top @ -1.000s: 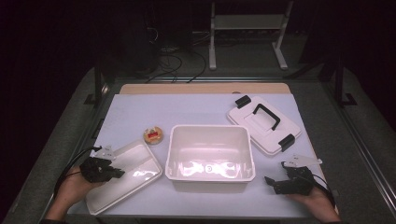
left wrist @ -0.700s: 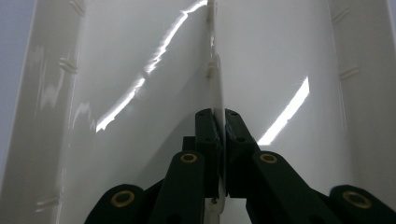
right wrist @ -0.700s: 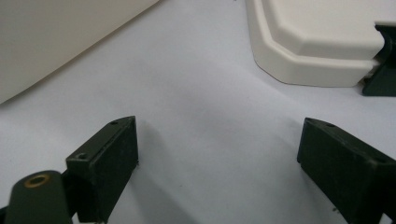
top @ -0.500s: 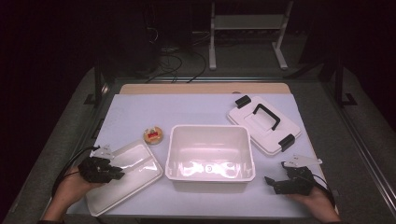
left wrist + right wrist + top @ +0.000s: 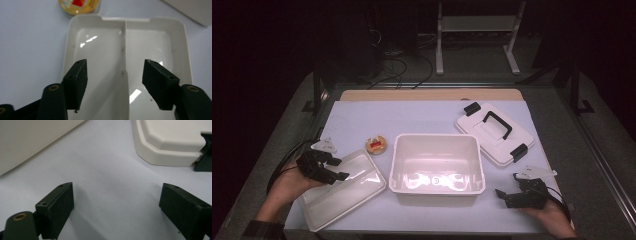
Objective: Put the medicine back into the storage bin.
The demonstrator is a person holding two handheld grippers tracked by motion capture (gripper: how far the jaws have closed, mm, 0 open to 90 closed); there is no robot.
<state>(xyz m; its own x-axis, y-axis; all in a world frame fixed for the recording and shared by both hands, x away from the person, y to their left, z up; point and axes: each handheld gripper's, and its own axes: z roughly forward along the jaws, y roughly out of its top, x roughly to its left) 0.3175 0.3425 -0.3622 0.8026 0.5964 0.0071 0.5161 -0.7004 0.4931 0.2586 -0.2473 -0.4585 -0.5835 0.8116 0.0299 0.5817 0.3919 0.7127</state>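
In the lower left of the high view, the left gripper (image 5: 339, 168) hangs over a shallow white plastic tray with a centre divider (image 5: 357, 192), held by the person's left hand (image 5: 287, 187). Its jaws have just been opening, and in the left gripper view they stand apart above the tray (image 5: 180, 37) with nothing between the pads; the tray's dividing ridge runs up the middle of that frame between the two black fingers (image 5: 76, 80). The tray lies slanted on the pale lavender table cover (image 5: 422, 120), its near corner toward the bottom left of the high view, its right end just beside a deep white rectangular plastic bin (image 5: 399, 165) at the centre of the frame.

A small round yellow container with a red and white label (image 5: 376, 144) sits just above the tray in the high view, and at the top left edge of the left gripper view (image 5: 80, 6), close to the tray's far rim but apart from it.

In the lower right of the high view, the right gripper (image 5: 501, 196) rests low at the table cover in the person's right hand (image 5: 549, 215), jaws spread wide and empty. In the right gripper view they frame bare cover (image 5: 107, 182), with the bin's wall (image 5: 30, 140) at the upper left.

A white rectangular lid with a black handle and black clasps (image 5: 477, 130) lies flat at the upper right of the bin, and fills the upper right of the right gripper view (image 5: 170, 142).
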